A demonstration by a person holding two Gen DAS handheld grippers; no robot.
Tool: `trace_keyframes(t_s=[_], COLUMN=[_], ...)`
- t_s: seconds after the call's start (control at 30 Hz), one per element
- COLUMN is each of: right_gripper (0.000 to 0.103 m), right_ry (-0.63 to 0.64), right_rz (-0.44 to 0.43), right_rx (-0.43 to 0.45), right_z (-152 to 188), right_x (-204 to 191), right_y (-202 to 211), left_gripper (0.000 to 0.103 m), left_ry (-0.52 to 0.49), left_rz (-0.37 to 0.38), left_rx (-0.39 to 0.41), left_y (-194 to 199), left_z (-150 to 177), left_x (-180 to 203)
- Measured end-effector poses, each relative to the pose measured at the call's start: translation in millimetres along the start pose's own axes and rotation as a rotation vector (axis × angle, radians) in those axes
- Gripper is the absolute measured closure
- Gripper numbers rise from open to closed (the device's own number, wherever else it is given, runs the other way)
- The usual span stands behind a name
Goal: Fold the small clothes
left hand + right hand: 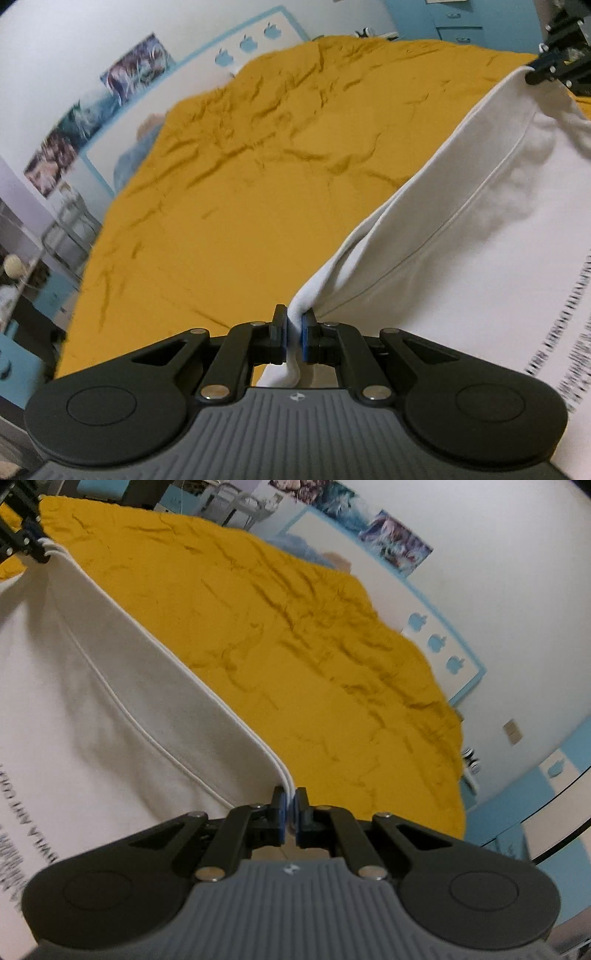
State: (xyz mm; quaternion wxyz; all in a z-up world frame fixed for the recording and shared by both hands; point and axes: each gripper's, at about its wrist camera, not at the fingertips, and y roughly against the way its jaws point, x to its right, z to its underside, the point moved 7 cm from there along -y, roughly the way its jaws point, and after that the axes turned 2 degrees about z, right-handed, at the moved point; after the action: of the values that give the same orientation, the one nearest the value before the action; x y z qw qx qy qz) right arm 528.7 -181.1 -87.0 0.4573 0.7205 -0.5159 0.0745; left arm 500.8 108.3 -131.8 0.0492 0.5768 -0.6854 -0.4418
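Note:
A white garment with black printed text hangs stretched above a mustard-yellow bedspread. My left gripper is shut on one corner of its edge. My right gripper is shut on the other corner, with the folded hem layers between the pads. The white garment spans taut between both. The right gripper also shows at the top right of the left wrist view, and the left gripper at the top left of the right wrist view.
The wrinkled bedspread covers the bed below. A white wall with posters and a blue-framed panel stands behind. Shelving and clutter sit at the bed's left side.

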Motion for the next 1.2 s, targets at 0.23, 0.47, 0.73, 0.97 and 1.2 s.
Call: trace_keyframes(t_s=[0.23, 0.47, 0.73, 0.97, 1.2], right_gripper=[0.103, 0.085, 0.063, 0.06, 0.095], right_ry=[-0.098, -0.137, -0.37, -0.739, -0.999], right_rz=[-0.051, 0.0, -0.017, -0.131, -0.268], right_rx=[-0.052, -0.045, -0.03, -0.104, -0.104], right_z=[15.2, 19.9, 36.9, 72.5, 93.7], right_x=[-18.5, -22.7, 25.0, 50.7, 50.8], right_y=[-74.4, -106.6, -77.6, -88.4, -106.6], left_gripper=[0.088, 0.064, 0.057, 0.057, 0.093], left_ry=[0.074, 0.152, 0.542, 0.91, 0.967], left_rz=[0.024, 0.001, 0.048, 0.248, 0.256], left_rx=[-0.025, 0.004, 0.043, -0.013, 0.034], left_y=[-34.3, -37.3, -18.9, -39.6, -46.5], left_z=[14.8, 17.4, 27.1, 65.1, 66.4], left_x=[0.9, -18.4, -97.5, -114.2, -113.5])
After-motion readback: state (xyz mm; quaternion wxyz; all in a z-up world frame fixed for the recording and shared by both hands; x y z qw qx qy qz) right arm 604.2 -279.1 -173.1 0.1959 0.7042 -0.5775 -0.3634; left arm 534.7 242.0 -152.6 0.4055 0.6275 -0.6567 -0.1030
